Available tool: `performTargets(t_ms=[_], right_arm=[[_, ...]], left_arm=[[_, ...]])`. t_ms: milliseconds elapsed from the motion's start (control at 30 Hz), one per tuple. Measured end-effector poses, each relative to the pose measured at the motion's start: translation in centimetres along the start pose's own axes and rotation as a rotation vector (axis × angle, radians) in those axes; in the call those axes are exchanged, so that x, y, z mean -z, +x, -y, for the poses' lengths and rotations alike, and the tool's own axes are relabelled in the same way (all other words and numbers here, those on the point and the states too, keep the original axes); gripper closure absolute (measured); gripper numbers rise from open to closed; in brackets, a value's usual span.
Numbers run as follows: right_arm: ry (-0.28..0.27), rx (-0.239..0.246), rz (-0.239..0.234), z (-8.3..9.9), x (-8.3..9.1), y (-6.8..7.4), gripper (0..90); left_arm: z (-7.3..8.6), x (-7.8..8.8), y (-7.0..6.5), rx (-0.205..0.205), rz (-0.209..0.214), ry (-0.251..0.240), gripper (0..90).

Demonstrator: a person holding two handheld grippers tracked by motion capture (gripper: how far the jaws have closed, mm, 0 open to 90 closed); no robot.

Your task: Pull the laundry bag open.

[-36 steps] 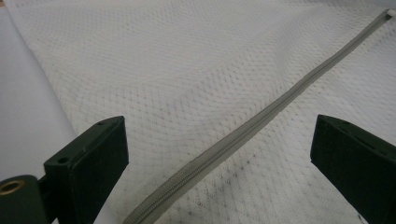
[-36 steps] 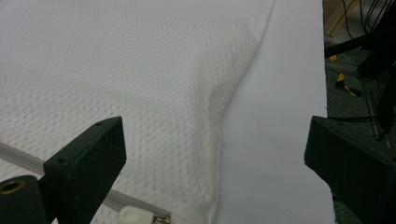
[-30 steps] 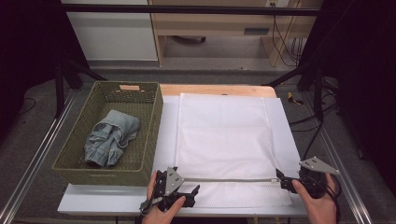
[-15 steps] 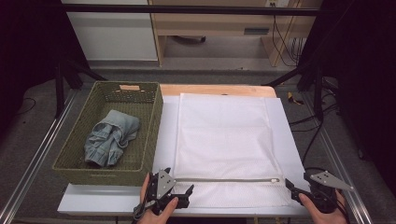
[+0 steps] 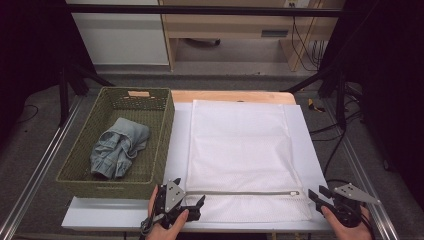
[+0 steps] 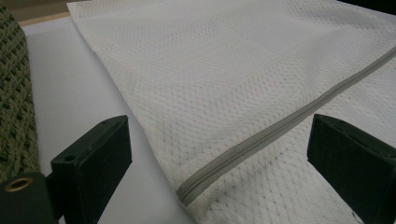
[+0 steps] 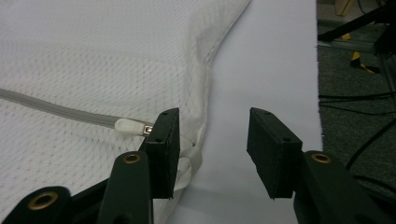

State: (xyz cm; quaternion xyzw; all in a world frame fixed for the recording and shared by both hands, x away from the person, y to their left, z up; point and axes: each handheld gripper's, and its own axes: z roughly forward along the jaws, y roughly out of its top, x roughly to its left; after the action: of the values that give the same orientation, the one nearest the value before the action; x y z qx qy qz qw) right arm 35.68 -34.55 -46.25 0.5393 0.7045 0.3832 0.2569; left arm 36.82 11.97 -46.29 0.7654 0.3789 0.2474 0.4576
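A white mesh laundry bag (image 5: 240, 145) lies flat on the white table top, with a grey zipper (image 5: 245, 192) running across its near end. My left gripper (image 5: 189, 192) is open wide at the zipper's left end (image 6: 187, 191), and its jaws straddle that corner of the bag (image 6: 224, 70). My right gripper (image 5: 317, 193) sits just off the bag's right edge. Its jaws have just been closing and stand half apart, gripping nothing. In the right gripper view (image 7: 212, 144), the white zipper pull (image 7: 128, 127) lies just outside the left jaw. Only the bag's edge and bare table lie between the jaws.
A green woven basket (image 5: 165, 135) stands to the left of the bag and holds a crumpled denim garment (image 5: 120, 145). The table's front edge runs just below both hands. Cables and black stand legs are on the floor to the right.
My right gripper has drawn back to the right, off the zipper's end, and its jaws are narrower than before. My left gripper has hardly moved.
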Motion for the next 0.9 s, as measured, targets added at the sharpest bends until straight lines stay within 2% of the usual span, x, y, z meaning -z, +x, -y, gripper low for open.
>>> performTargets(t_ms=[233, 533, 633, 733, 767, 800, 900], right_arm=[[0.052, 0.01, -0.036, 0.0, -1.8, 0.8, 57.3], [0.118, 0.057, -0.035, 0.7, -2.6, 1.5, 56.9], [0.121, 0.073, -0.027, 0.8, -2.6, 1.7, 57.8], [0.124, 0.094, -0.02, 0.8, -2.6, 2.1, 65.5], [0.121, 0.123, -0.017, 0.7, -2.7, 2.1, 69.0], [0.125, 0.115, -0.016, 0.7, -2.7, 2.3, 72.1], [0.135, 0.133, -0.005, 0.5, -2.8, 2.7, 81.5]], left_arm=[[0.2, -0.1, -0.6, -0.025, 0.012, 0.013, 6.0], [0.1, -0.1, -0.9, -0.044, 0.015, 0.013, 6.2], [-0.1, -0.1, -1.0, -0.047, 0.014, 0.008, 6.2], [-0.1, -0.1, -0.9, -0.05, 0.01, 0.005, 6.3], [0.0, -0.1, -0.9, -0.054, 0.01, 0.009, 6.2], [0.0, -0.2, -0.9, -0.055, 0.007, 0.011, 6.2], [0.1, -0.2, -0.9, -0.054, -0.002, 0.012, 6.7]])
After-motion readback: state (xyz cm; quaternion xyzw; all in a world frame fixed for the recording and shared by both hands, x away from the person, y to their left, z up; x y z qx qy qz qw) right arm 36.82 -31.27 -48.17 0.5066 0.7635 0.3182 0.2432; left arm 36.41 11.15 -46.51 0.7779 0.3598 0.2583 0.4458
